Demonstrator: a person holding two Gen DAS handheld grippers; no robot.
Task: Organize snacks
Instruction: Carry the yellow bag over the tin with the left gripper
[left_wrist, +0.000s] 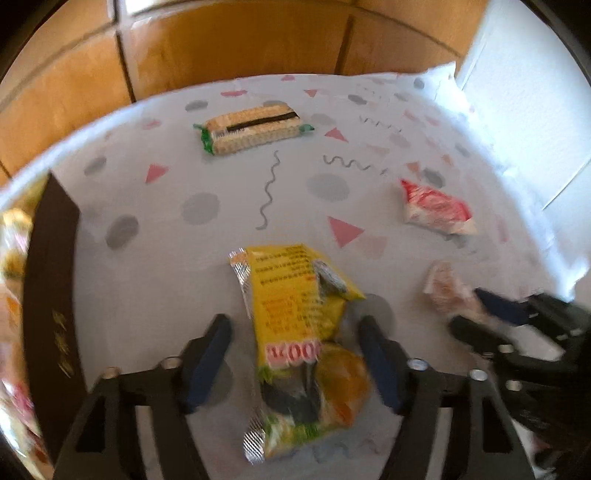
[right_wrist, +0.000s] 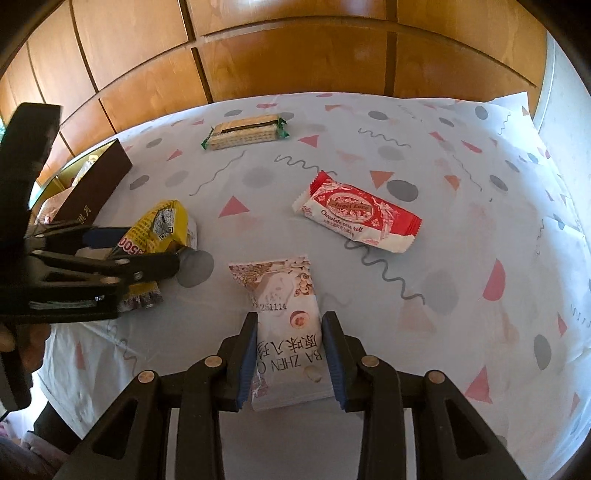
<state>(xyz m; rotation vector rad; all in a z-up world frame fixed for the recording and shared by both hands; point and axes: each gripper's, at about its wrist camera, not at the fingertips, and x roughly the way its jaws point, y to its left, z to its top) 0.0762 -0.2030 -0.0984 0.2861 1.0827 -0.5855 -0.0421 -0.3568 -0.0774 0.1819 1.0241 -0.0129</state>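
A yellow snack packet (left_wrist: 299, 332) lies on the patterned cloth between the fingers of my left gripper (left_wrist: 295, 328), which is open around it with gaps on both sides. It also shows in the right wrist view (right_wrist: 159, 229), with the left gripper (right_wrist: 147, 251) around it. My right gripper (right_wrist: 289, 325) is shut on a white snack packet (right_wrist: 284, 325) printed "BA ZHEN"; the packet (left_wrist: 447, 291) and gripper (left_wrist: 476, 310) show at the right of the left wrist view. A red-and-white chocolate roll packet (right_wrist: 356, 216) (left_wrist: 436, 208) and a wafer pack (right_wrist: 243, 133) (left_wrist: 251, 129) lie farther back.
A dark brown box (right_wrist: 96, 184) (left_wrist: 51, 280) holding several snacks stands at the table's left edge. Wooden panelling (right_wrist: 295, 55) runs behind the table. The cloth (right_wrist: 480, 258) covers the table to its right edge.
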